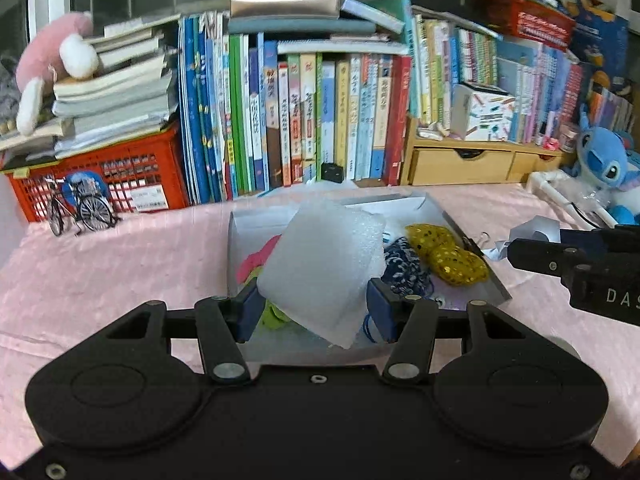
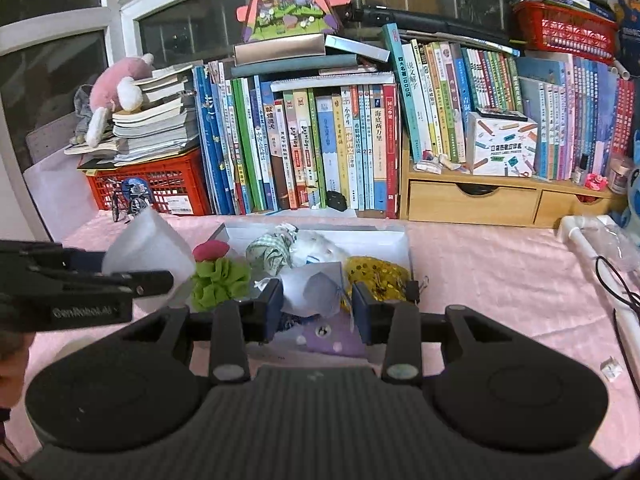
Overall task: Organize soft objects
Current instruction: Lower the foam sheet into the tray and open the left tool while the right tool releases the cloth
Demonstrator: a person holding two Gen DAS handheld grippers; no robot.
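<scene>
My left gripper (image 1: 316, 308) is shut on a white foam sheet (image 1: 324, 268) and holds it over the white tray (image 1: 240, 232); the sheet also shows in the right wrist view (image 2: 148, 248). The tray holds a gold sequin bow (image 1: 448, 254), a blue-white knit piece (image 1: 404, 268), a pink piece (image 1: 256, 260) and a green scrunchie (image 2: 218, 282). My right gripper (image 2: 318, 304) is shut on a white-grey crumpled cloth (image 2: 316, 284) above the tray's near part; it appears at the right edge of the left wrist view (image 1: 520, 254).
A pink cloth covers the table (image 1: 100, 264). Behind stand a row of books (image 1: 304, 120), a red crate (image 1: 120, 176), a small model bicycle (image 1: 80, 208), a wooden drawer unit (image 2: 480, 200) and a blue plush toy (image 1: 608, 160). A binder clip (image 2: 416, 288) lies beside the tray.
</scene>
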